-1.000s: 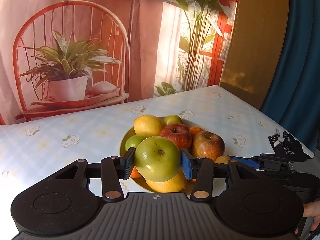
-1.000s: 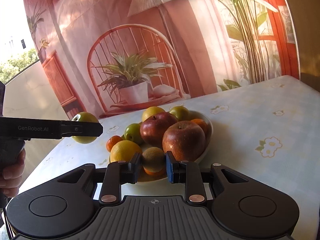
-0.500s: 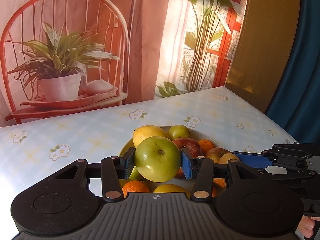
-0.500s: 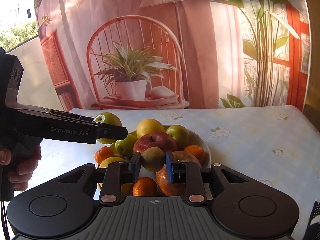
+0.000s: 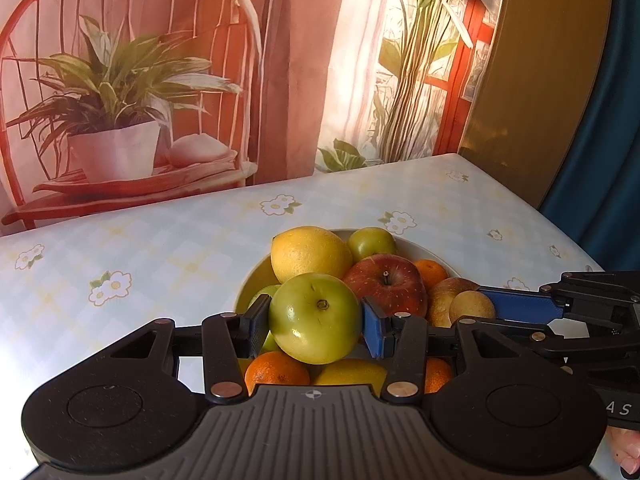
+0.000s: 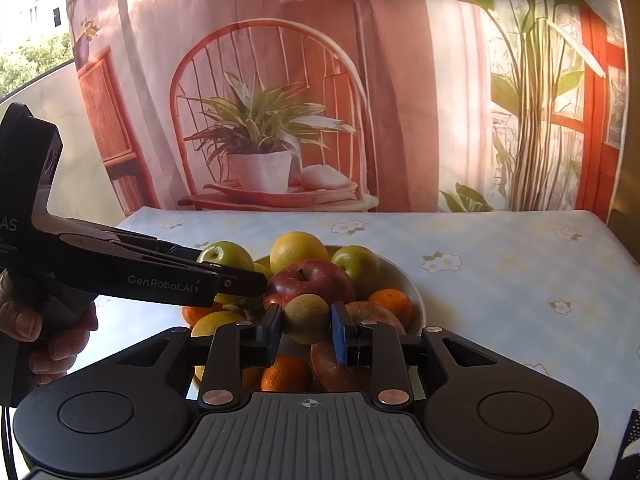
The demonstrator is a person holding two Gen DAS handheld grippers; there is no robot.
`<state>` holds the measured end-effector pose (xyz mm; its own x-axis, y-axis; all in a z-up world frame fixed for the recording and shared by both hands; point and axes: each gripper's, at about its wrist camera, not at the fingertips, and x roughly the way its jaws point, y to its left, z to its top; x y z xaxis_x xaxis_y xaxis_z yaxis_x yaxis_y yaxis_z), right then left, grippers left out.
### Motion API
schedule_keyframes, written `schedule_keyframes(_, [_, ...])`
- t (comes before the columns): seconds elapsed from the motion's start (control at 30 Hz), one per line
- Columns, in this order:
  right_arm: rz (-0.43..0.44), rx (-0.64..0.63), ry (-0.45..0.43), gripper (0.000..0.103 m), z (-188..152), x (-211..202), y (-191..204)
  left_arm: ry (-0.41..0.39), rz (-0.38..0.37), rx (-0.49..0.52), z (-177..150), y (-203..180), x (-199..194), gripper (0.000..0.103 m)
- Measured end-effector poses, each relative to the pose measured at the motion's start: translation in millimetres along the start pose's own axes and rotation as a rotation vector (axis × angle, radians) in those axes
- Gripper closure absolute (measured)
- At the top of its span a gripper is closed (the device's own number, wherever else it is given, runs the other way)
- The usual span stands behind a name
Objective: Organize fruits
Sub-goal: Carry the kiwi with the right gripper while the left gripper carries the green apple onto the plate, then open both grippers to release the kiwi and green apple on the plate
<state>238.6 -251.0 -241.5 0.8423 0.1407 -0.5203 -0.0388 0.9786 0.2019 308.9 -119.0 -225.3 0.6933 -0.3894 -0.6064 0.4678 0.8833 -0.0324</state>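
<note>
My left gripper is shut on a large green apple and holds it over the near side of a white fruit bowl. My right gripper is shut on a small brownish-green fruit, also above the bowl. The bowl holds a lemon, a red apple, small green apples, oranges and more. The right gripper also shows in the left wrist view, and the left gripper with its apple in the right wrist view.
The bowl stands on a table with a pale blue flowered cloth. A printed backdrop of a chair and potted plant hangs behind the table's far edge. A blue curtain is to the right.
Both grippers have moved forward over the bowl with their fruits still held. The bowl now sits closer beneath them, and the two grippers are nearer each other.
</note>
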Motion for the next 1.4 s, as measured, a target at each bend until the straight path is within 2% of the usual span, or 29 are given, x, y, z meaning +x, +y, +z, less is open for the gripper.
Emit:
schedule_keyframes(0.17, [0.005,-0.007,0.005,0.079,0.5,2.1,2.0,0.011,-0.006,-0.011,0.1,1.9,1.5,0.053])
schedule_keyframes(0.27, [0.014,-0.019,0.015,0.079,1.1,4.4,5.5,-0.009,-0.027,-0.022,-0.5,3.2,-3.1,0.052])
schedule_keyframes(0.8, [0.007,-0.049,0.095,0.079,-0.7,30.8,23.1,-0.086,0.047,-0.044,-4.7,13.9,-45.9,0.053])
schedule_keyframes(1.07, [-0.042,-0.046,0.124,0.074,3.8,32.0,28.9,-0.106,0.096,-0.061,-14.7,18.2,-67.8,0.049])
schedule_keyframes(1.13, [-0.049,-0.043,0.126,0.072,4.8,29.6,30.6,-0.109,0.109,-0.071,-17.0,20.1,-73.4,0.046])
schedule_keyframes(1.23, [-0.059,-0.044,0.124,0.064,6.9,24.0,34.6,-0.109,0.127,-0.097,-19.2,23.8,-81.6,0.033])
schedule_keyframes(1.33, [-0.065,-0.043,0.109,0.052,10.1,15.0,39.5,-0.121,0.133,-0.124,-21.4,27.1,-92.8,0.028])
schedule_keyframes(1.4, [-0.07,-0.043,0.099,0.039,13.3,7.3,43.0,-0.127,0.138,-0.132,-22.1,26.5,-101.3,0.024])
